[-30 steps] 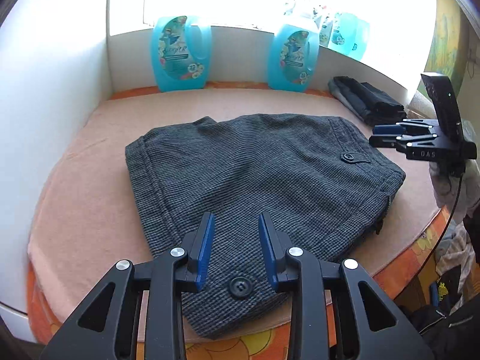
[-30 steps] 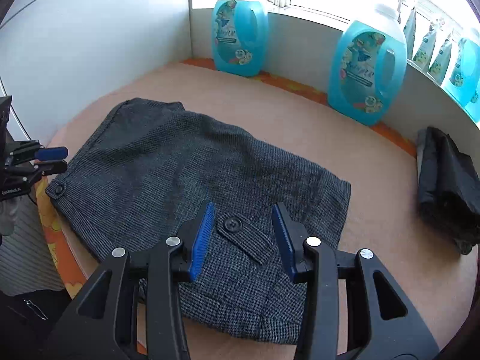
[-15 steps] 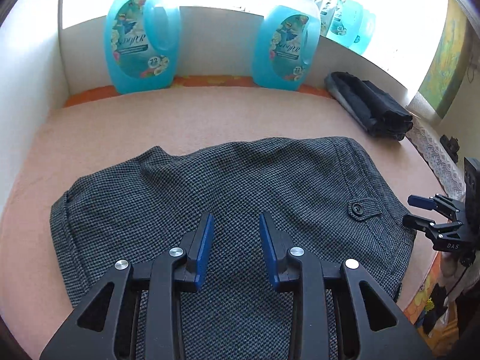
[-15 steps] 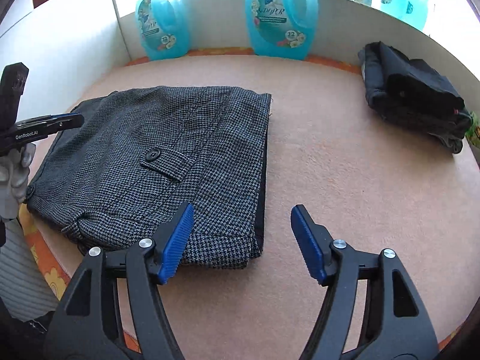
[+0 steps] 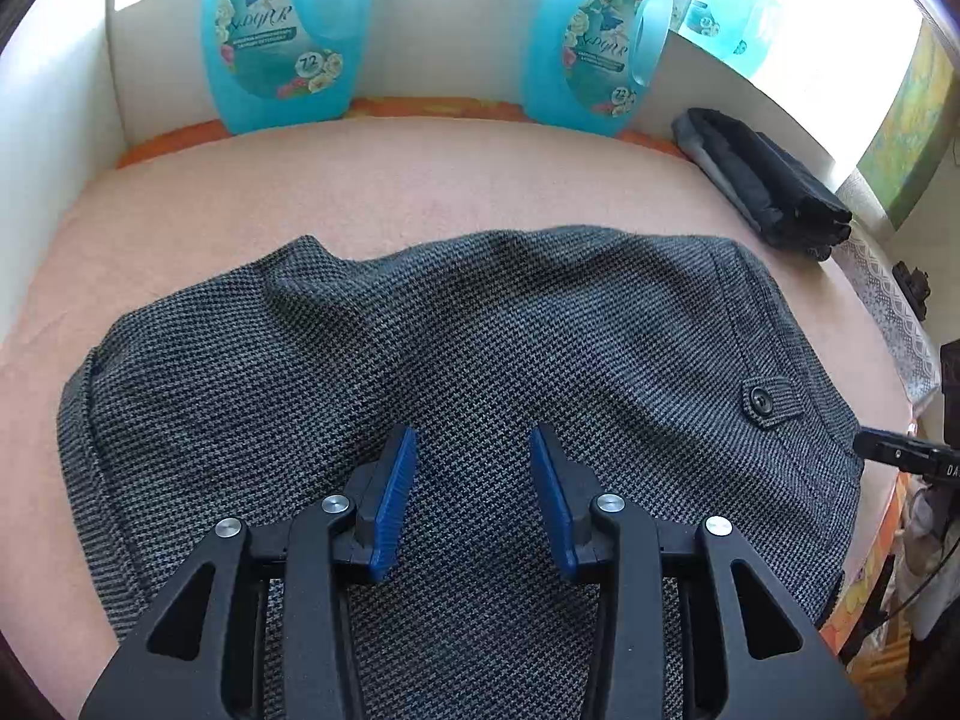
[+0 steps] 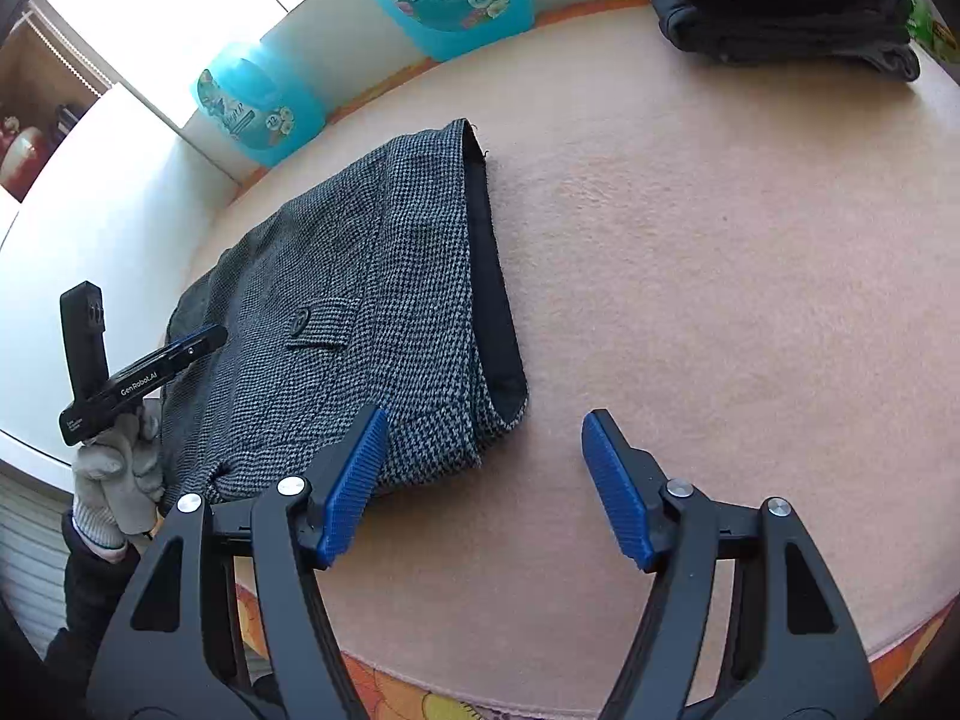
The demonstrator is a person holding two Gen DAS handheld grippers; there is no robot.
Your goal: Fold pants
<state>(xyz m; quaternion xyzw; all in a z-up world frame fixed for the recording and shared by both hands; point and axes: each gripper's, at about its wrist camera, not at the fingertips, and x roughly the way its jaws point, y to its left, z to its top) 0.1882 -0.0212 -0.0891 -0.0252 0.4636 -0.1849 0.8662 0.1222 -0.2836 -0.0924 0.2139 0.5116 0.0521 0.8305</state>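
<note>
The grey houndstooth pants (image 5: 480,372) lie folded into a compact rectangle on the pink cloth-covered table (image 5: 360,186); they also show in the right wrist view (image 6: 360,312), with a buttoned pocket flap on top and a dark lining along the right edge. My left gripper (image 5: 473,498) is open and empty, hovering just over the middle of the pants. My right gripper (image 6: 483,480) is open wide and empty, above bare table just right of the pants' near corner. The left gripper also shows in the right wrist view (image 6: 180,354), held by a gloved hand.
Two blue detergent bottles (image 5: 282,30) (image 5: 594,54) stand along the white back wall. A stack of folded dark clothes (image 5: 768,186) lies at the back right, also in the right wrist view (image 6: 774,0). The table's front edge with an orange flowered cloth (image 6: 396,690) is close.
The left gripper has moved forward over the pants. The right gripper has swung off the pants to the right and opened wider; it now hangs over bare table.
</note>
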